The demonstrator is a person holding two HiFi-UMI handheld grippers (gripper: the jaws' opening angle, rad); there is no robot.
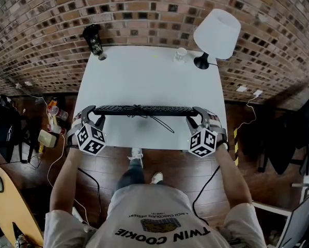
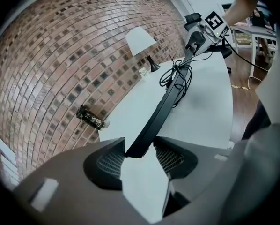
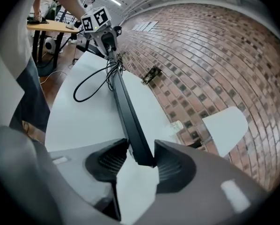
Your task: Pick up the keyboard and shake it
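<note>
A slim black keyboard (image 1: 144,110) stretches left to right over the near part of the white table (image 1: 144,71), with its black cable (image 1: 159,122) looping onto the tabletop. My left gripper (image 1: 92,115) grips its left end, and my right gripper (image 1: 198,115) grips its right end. In the left gripper view the keyboard (image 2: 163,107) runs edge-on away from my left gripper (image 2: 139,149), both pads against its end. In the right gripper view its other end (image 3: 126,111) is wedged in my right gripper (image 3: 141,153).
At the back of the table stand a white lamp (image 1: 216,32) on the right, a small cup (image 1: 180,54) beside it, and a dark bottle (image 1: 94,39) on the left. A brick wall rises behind. Bags and clutter (image 1: 51,123) lie on the floor to the left.
</note>
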